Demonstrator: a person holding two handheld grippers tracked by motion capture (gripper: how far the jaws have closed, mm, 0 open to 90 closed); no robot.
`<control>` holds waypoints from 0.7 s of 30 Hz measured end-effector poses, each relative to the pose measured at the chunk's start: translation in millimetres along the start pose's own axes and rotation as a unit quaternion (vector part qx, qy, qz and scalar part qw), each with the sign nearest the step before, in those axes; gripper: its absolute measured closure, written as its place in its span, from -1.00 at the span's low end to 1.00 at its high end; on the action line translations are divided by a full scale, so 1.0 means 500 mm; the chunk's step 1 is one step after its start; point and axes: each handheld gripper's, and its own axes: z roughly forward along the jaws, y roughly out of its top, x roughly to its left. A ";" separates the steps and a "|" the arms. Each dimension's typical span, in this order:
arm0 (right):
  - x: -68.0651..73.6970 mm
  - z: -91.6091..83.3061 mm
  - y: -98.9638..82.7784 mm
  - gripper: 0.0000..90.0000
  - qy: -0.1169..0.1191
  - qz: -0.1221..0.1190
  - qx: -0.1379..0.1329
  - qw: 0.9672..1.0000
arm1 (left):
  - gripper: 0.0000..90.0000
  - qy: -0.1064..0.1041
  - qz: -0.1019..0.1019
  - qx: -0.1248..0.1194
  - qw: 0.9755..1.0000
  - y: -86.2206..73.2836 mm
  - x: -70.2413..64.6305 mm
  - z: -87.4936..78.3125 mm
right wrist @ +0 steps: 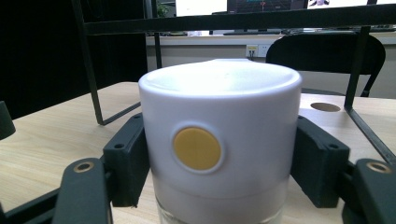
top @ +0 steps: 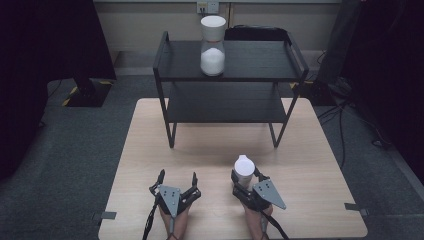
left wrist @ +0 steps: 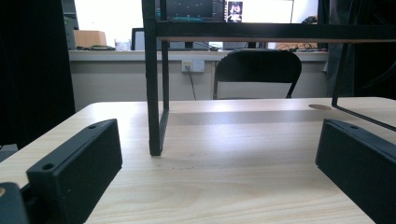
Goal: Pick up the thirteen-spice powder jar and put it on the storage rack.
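Your right claw (right wrist: pixel 219 186) is clamped on that white-capped jar (right wrist: pixel 219 144); squeeze unevenly and it'll tip. Left claw (top: pixel 176 186) sits spread, empty, shelf rack (top: pixel 230 75) at 12 o'clock.

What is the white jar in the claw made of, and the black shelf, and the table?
The white-lidded round jar has a smooth matte cap, likely plastic, over a see-through base, glass or clear plastic. The black two-tier shelf looks like painted metal: thin straight bars. The pale wooden table shows wood grain, though it may be laminate.

Overhead camera; two low table-level (top: pixel 300 165) cameras
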 end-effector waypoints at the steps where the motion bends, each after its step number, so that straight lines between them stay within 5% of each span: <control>1: -0.001 0.000 0.001 -0.36 0.001 0.000 0.001 1.000 | -1.00 0.000 0.000 0.000 1.000 0.000 0.000 0.000; 21: 0.000 0.000 0.019 -0.35 0.004 -0.012 0.015 1.000 | -1.00 0.000 0.000 0.000 1.000 0.000 0.000 0.000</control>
